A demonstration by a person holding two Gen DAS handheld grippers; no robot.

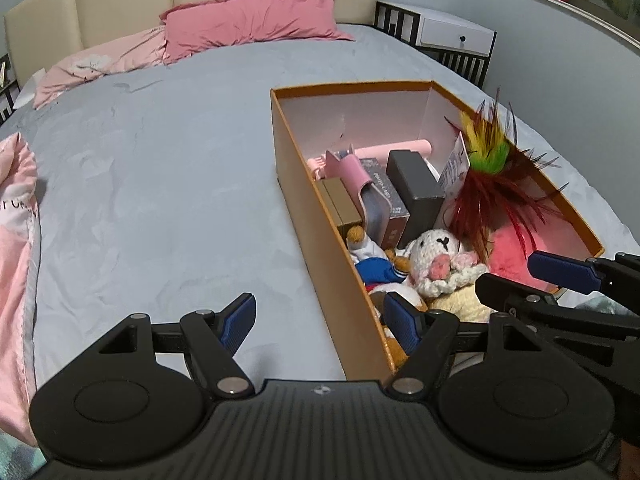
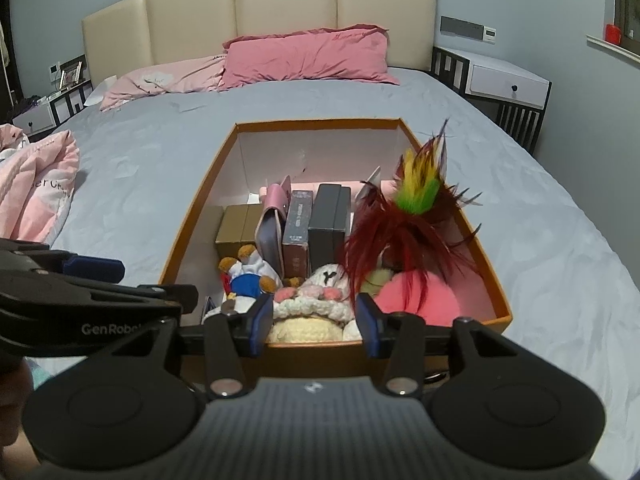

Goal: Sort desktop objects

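An orange cardboard box (image 1: 320, 208) (image 2: 192, 216) sits on the grey bed. It holds upright small boxes, a dark grey box (image 1: 416, 184) (image 2: 328, 216), a pink case (image 1: 352, 172), a white knitted bunny (image 1: 436, 260) (image 2: 320, 292), a small bear doll in blue (image 1: 372, 260) (image 2: 248, 276), a pink fluffy ball (image 2: 416, 296) and a red-green feather toy (image 1: 492, 168) (image 2: 416, 208). My left gripper (image 1: 320, 320) is open and empty, straddling the box's near left wall. My right gripper (image 2: 312, 320) is open and empty at the box's near edge; it also shows in the left wrist view (image 1: 560, 272).
Pink pillows (image 2: 304, 60) lie at the headboard. A pink quilt (image 2: 36, 184) is bunched at the bed's left side. A white nightstand (image 2: 504, 84) stands right of the bed. The grey sheet (image 1: 160, 200) spreads left of the box.
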